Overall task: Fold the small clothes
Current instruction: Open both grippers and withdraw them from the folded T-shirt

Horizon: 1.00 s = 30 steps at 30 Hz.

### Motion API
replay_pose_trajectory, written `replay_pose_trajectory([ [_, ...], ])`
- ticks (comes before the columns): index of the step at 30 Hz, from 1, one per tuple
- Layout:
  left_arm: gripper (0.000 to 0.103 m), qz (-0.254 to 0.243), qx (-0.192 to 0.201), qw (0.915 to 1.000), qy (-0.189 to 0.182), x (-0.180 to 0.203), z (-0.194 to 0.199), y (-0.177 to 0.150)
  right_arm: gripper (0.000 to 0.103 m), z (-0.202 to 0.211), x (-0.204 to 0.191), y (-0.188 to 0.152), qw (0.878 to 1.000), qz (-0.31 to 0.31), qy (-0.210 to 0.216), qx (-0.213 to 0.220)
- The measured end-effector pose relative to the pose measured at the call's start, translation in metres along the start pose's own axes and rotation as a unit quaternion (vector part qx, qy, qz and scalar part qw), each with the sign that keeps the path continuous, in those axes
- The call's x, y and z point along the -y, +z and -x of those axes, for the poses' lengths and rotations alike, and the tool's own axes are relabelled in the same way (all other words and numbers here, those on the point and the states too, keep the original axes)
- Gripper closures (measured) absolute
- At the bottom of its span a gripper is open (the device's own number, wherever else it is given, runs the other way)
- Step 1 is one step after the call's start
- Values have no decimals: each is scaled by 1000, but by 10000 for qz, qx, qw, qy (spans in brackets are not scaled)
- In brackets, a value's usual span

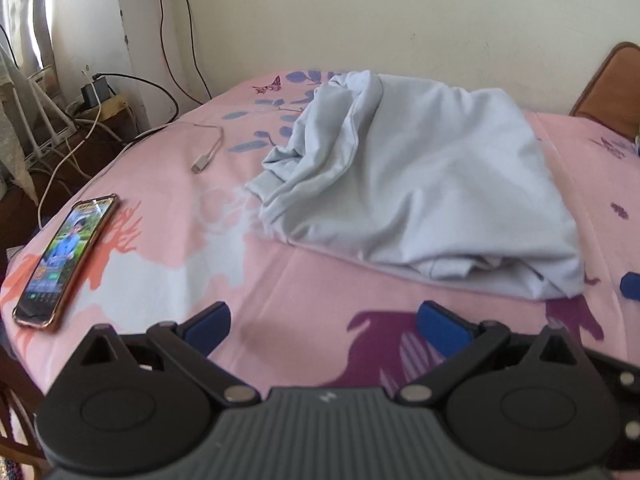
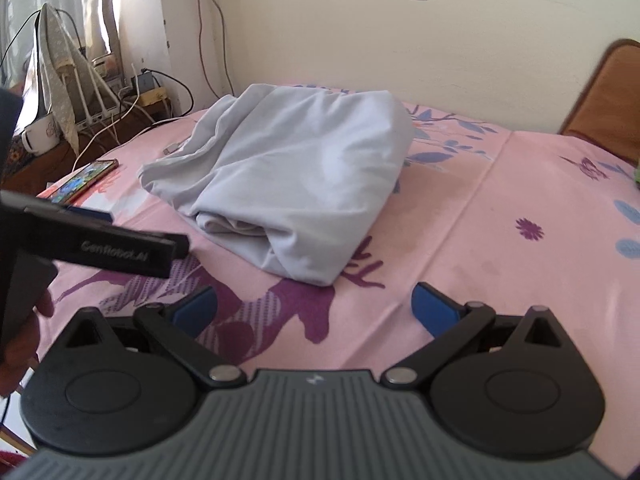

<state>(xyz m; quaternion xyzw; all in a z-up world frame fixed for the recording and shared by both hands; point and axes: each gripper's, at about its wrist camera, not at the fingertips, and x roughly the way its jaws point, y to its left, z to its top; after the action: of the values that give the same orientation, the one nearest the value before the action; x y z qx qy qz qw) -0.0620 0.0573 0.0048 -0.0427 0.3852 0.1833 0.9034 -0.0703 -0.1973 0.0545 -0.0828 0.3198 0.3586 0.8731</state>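
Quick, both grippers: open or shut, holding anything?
Left gripper: open, holding nothing, short of the pale blue garment.
Right gripper: open, holding nothing, over the bedsheet.

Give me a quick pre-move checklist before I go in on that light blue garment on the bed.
1. Left hand-held gripper open and empty: ok.
2. Right hand-held gripper open and empty: ok.
3. Light blue garment reachable in front of both, nothing lying on it: ok.
4. Garment laid flat for folding: not ok; it sits bunched, with loose layers at its near edge.
5. Fold area free of other items: not ok; the phone and a charging cable lie on the bedsheet left of the garment.
6. Which edge is collar or hem: cannot tell.
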Motion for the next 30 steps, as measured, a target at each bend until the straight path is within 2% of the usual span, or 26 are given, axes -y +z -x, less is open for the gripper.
replay_pose_trajectory([
  [8,0,-287,-48,9996,-57,17,11,-9,0,14,-1,-12,9996,-268,-91,68],
  [30,0,-279,-91,9994,-154,17,10,-7,0,19,2,-14,9987,-468,-140,150],
])
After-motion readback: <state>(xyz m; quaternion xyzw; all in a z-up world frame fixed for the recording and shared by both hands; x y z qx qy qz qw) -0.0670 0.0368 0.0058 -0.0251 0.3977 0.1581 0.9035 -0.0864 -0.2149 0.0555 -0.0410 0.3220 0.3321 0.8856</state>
